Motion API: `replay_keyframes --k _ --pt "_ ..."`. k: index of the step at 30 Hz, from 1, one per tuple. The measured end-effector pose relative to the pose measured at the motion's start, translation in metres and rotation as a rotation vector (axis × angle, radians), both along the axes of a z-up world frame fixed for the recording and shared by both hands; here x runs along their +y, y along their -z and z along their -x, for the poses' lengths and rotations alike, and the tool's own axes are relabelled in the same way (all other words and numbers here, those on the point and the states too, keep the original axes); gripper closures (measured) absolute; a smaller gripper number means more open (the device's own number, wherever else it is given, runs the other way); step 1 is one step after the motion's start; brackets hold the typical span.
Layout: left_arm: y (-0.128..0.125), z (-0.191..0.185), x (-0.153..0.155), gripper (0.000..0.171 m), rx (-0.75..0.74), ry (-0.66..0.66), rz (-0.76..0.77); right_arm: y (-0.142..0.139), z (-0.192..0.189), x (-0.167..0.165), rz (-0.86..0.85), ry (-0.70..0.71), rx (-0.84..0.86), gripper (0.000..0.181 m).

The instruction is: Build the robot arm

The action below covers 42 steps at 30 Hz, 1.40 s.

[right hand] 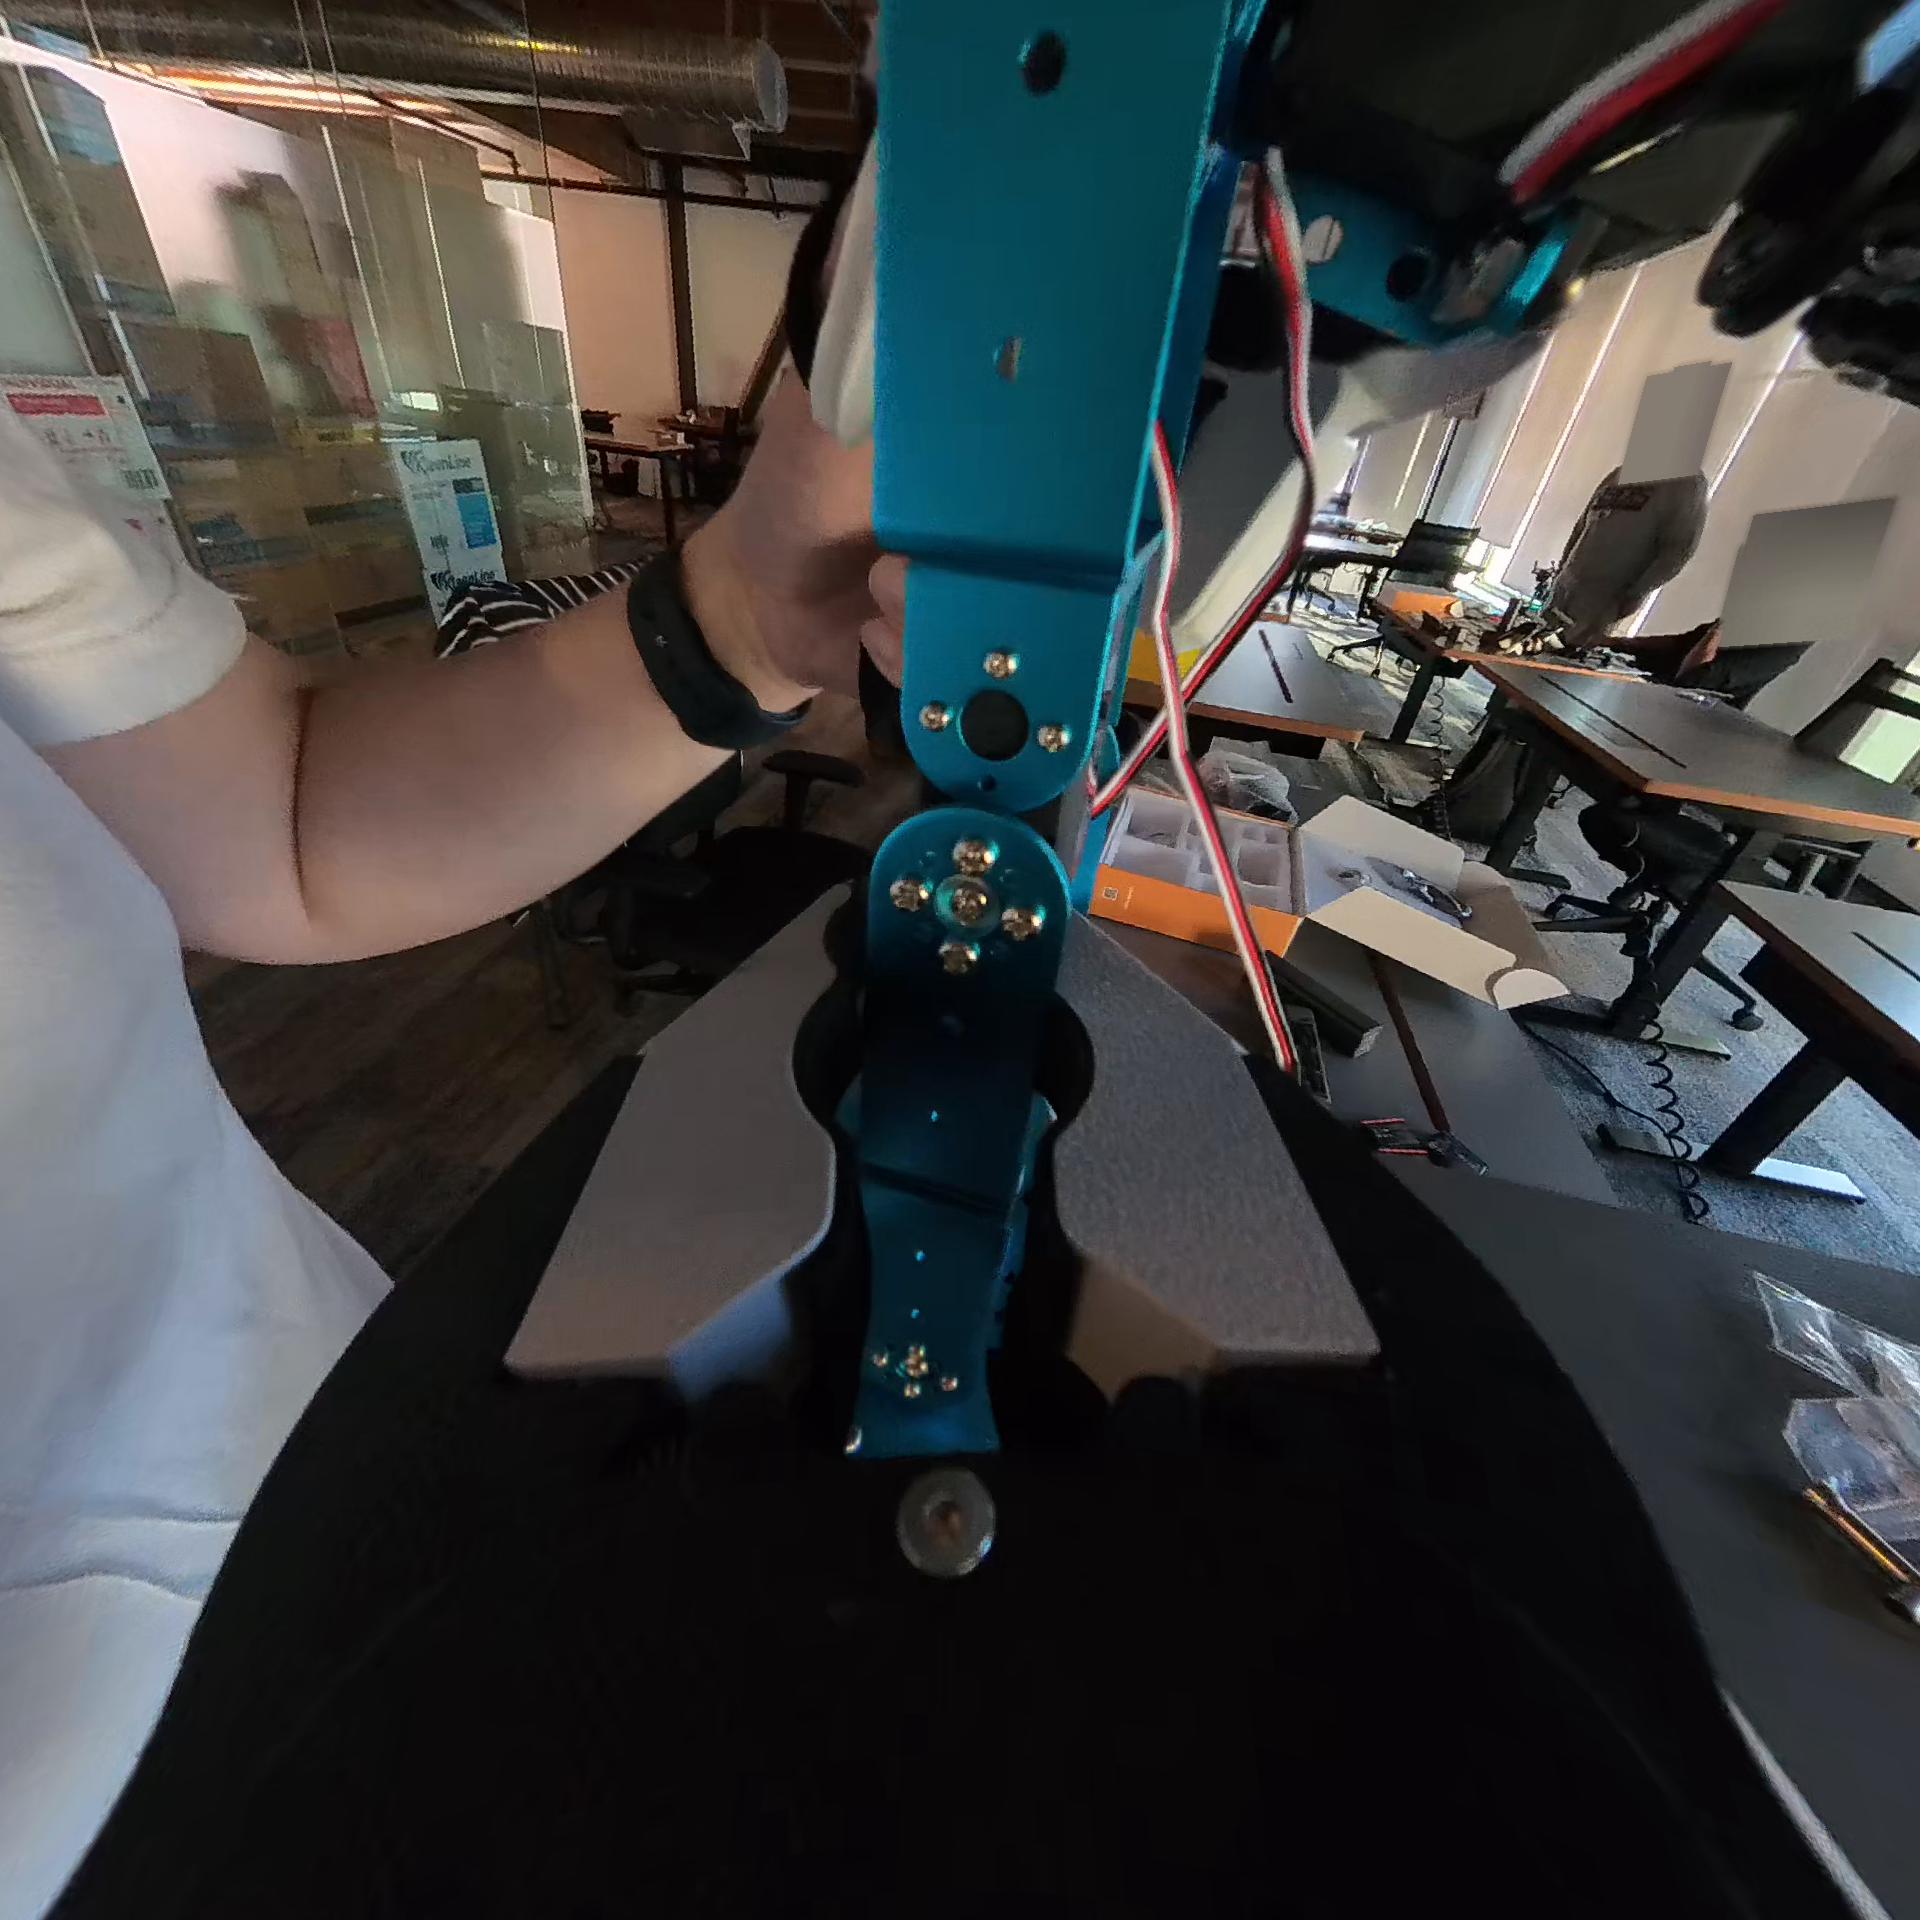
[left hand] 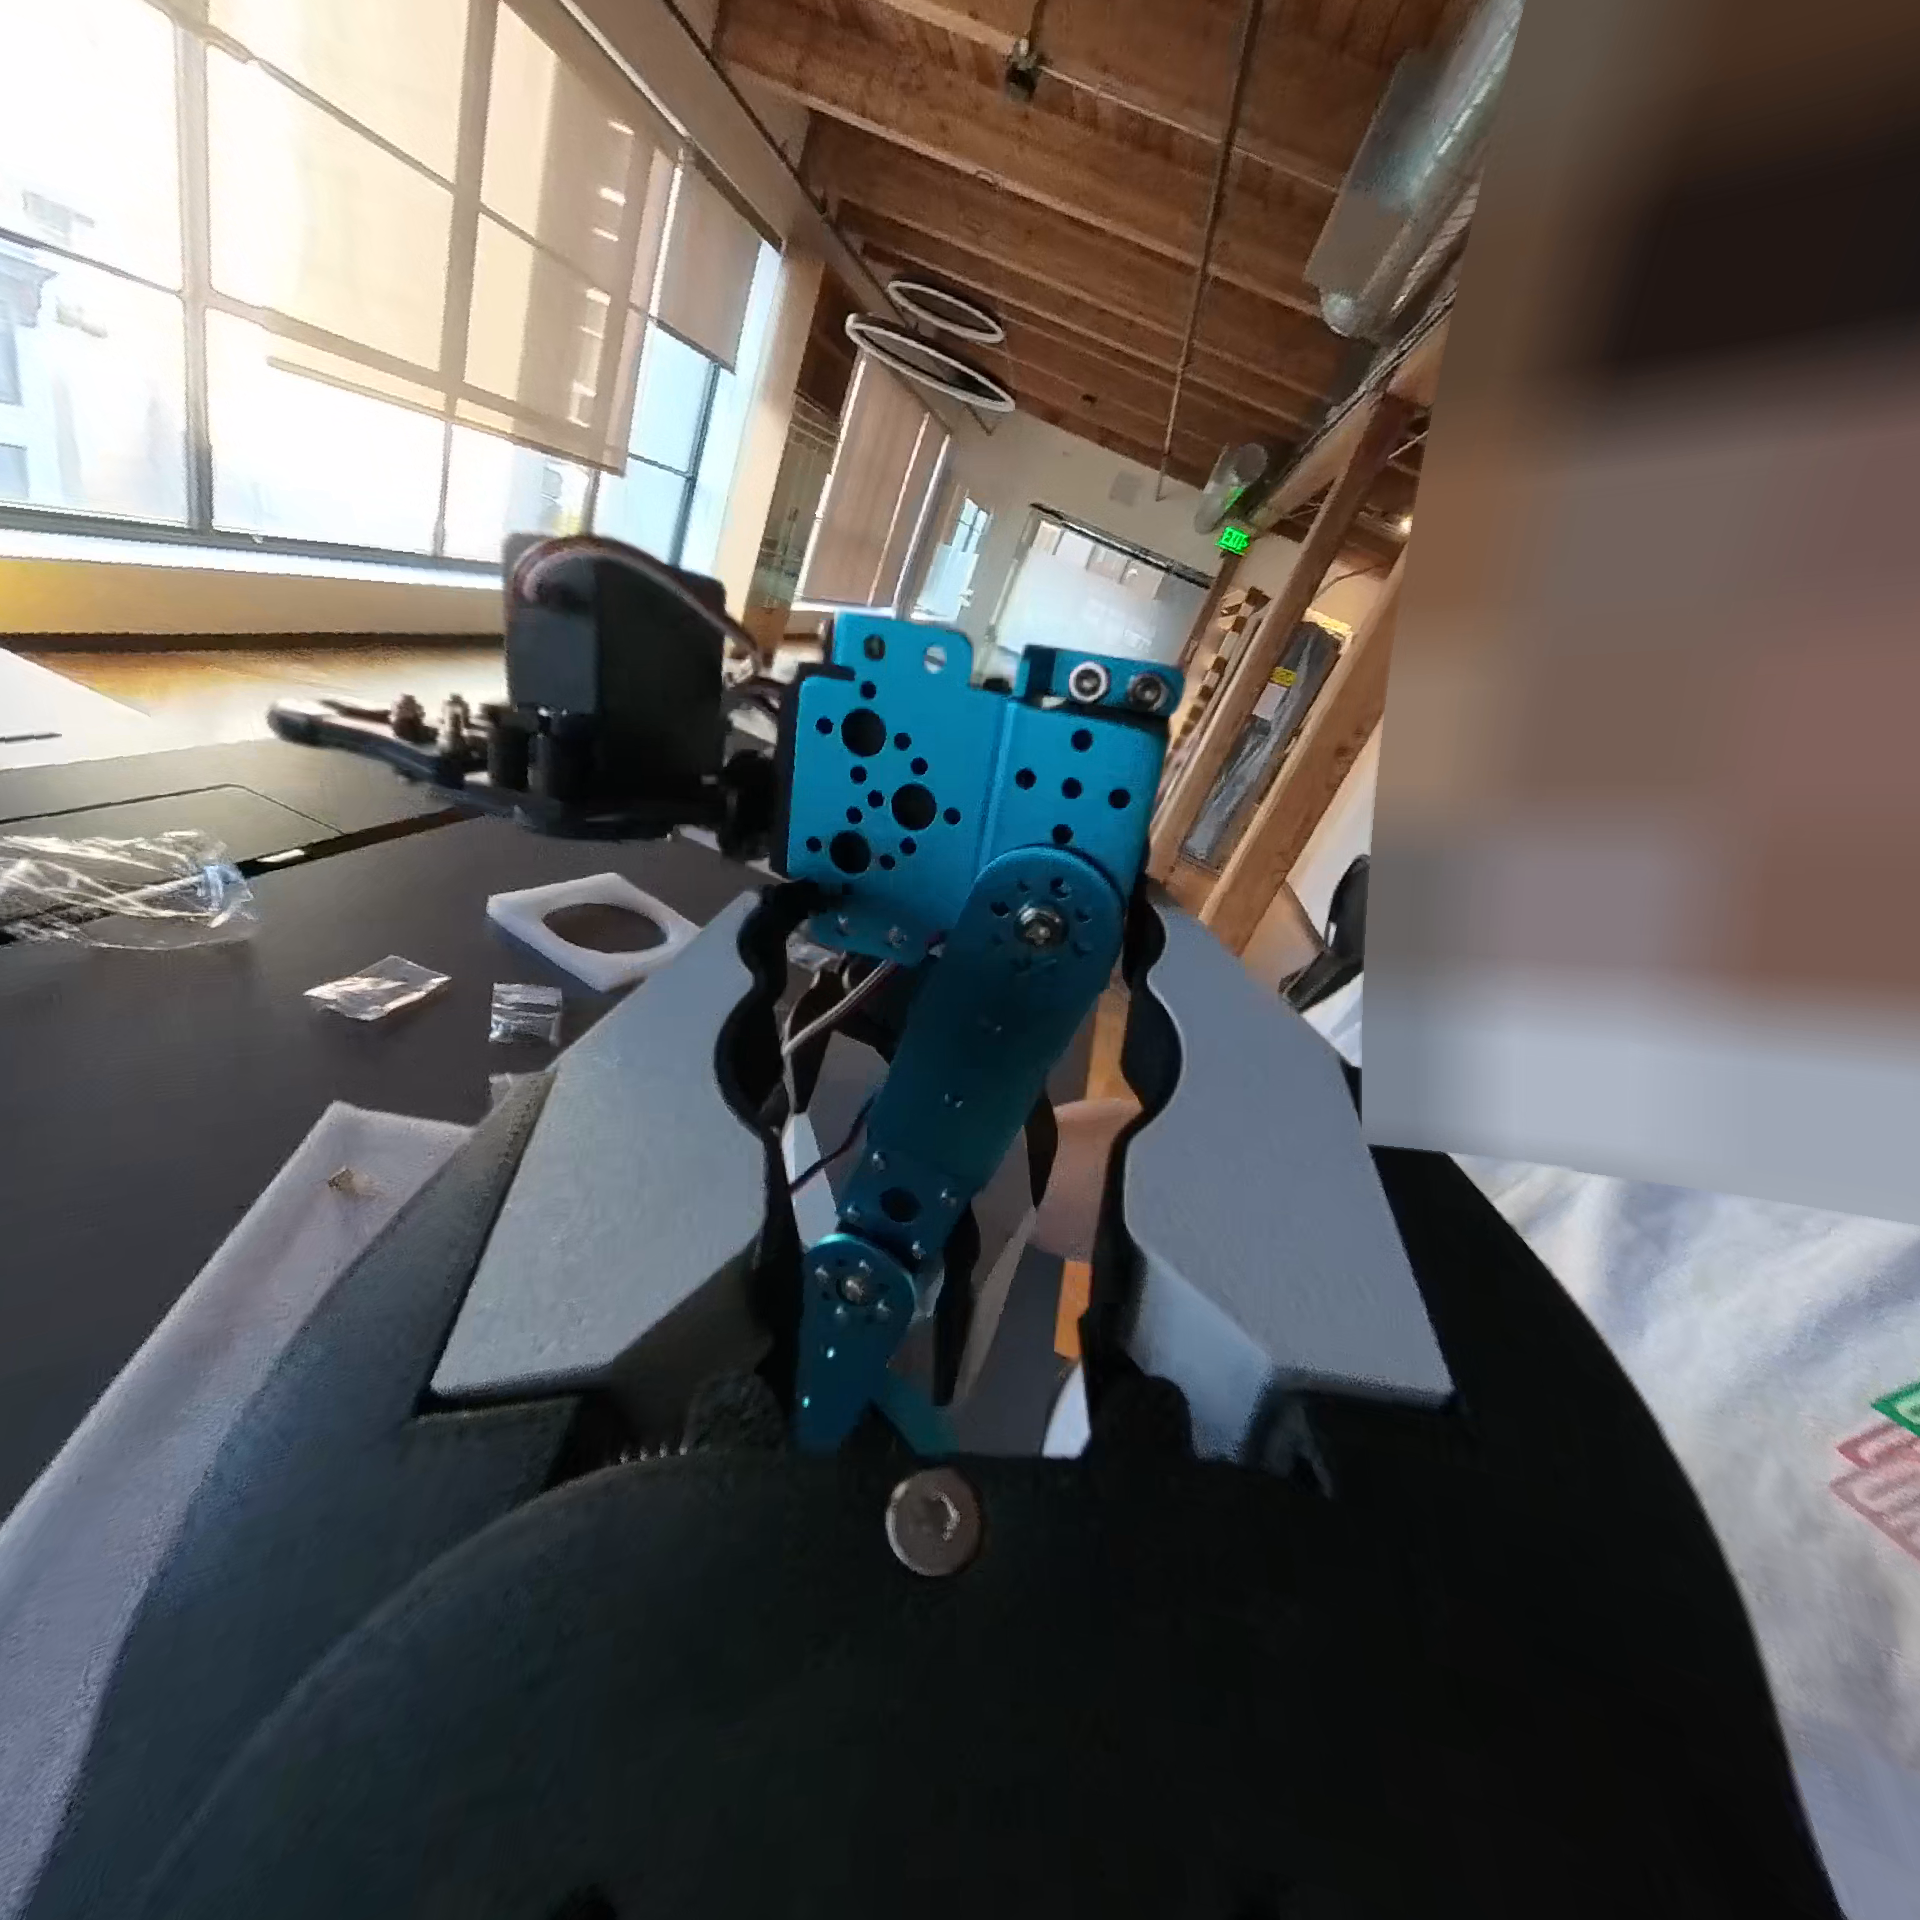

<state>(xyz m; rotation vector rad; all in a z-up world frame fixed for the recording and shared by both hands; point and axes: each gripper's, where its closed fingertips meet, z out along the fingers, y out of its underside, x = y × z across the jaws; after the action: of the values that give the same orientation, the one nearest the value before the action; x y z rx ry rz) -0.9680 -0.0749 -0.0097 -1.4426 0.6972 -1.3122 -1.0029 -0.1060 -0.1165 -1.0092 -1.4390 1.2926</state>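
A blue metal robot arm (left hand: 904,769) with perforated servo brackets and jointed links is held up in the air between both grippers. My left gripper (left hand: 945,925) has its grey fingers (left hand: 623,1143) closed around a link and the bracket above it. In the right wrist view, my right gripper (right hand: 961,935) is shut on a lower blue link, and the rest of the arm (right hand: 997,312) rises above it. Red, white and black servo wires (right hand: 1184,665) hang beside it. A person's hand with a black wristband (right hand: 686,665) is behind the arm.
A black desk (left hand: 156,1091) carries a white foam square with a round hole (left hand: 592,925), small plastic bags (left hand: 379,987), crumpled clear wrap (left hand: 114,883) and black equipment (left hand: 613,665). An open orange and white box (right hand: 1205,883) and bagged parts (right hand: 1849,1403) lie on the right. A person (right hand: 1631,551) is at a far desk. Left tips to right tips: about 11 centimetres.
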Motion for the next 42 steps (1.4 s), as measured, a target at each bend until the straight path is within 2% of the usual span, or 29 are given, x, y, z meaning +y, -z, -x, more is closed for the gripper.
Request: replay_keyframes --k 2,6,8,11,12,14,17,18,21,24,27,31,35,38,42 --pt "0.007 0.006 -0.005 0.107 0.019 0.005 0.009 0.001 0.002 -0.002 -0.009 0.005 -0.015 0.155" --pt "0.040 0.019 -0.005 0.112 0.152 -0.056 0.011 0.000 0.000 -0.002 0.028 0.002 -0.023 0.156" --pt "0.048 0.019 -0.009 0.113 0.130 -0.040 -0.010 -0.005 -0.004 0.001 0.048 0.030 -0.028 0.151" --pt "0.066 0.014 -0.010 0.114 0.112 -0.001 -0.006 -0.003 -0.006 -0.001 0.018 0.070 -0.128 0.139" --pt "0.066 0.012 -0.012 0.118 0.076 0.026 -0.017 -0.010 -0.006 -0.003 0.017 0.077 -0.119 0.132" --pt "0.064 0.008 -0.015 0.124 0.006 0.065 -0.047 -0.022 -0.009 -0.005 0.049 0.094 -0.130 0.130" --pt "0.080 0.005 -0.013 0.131 0.041 0.068 -0.083 -0.048 -0.015 0.003 0.063 0.169 -0.084 0.137" --pt "0.083 0.003 -0.014 0.130 0.036 0.072 -0.092 -0.054 -0.016 0.004 0.068 0.183 -0.071 0.150" --pt "0.093 -0.005 -0.015 0.129 0.022 0.100 -0.102 -0.054 -0.009 0.007 0.075 0.208 -0.115 0.156" --pt "0.114 -0.020 -0.015 0.127 0.104 0.105 -0.127 -0.053 -0.002 0.007 0.044 0.247 -0.131 0.156" --pt "0.116 -0.021 -0.011 0.135 0.093 0.050 -0.198 -0.050 -0.004 0.006 0.040 0.260 -0.173 0.156" --pt "0.111 -0.022 -0.009 0.137 0.015 0.028 -0.198 -0.048 -0.002 0.005 0.057 0.291 -0.217 0.151" --pt "0.110 -0.023 -0.012 0.135 0.023 0.048 -0.204 -0.042 0.000 0.005 0.054 0.296 -0.250 0.154" --pt "0.108 -0.023 -0.014 0.120 0.075 0.071 -0.238 -0.042 0.001 0.005 0.020 0.287 -0.237 0.155" --pt "0.105 -0.029 -0.021 0.110 0.084 0.135 -0.225 -0.044 0.002 0.005 0.049 0.276 -0.205 0.155"
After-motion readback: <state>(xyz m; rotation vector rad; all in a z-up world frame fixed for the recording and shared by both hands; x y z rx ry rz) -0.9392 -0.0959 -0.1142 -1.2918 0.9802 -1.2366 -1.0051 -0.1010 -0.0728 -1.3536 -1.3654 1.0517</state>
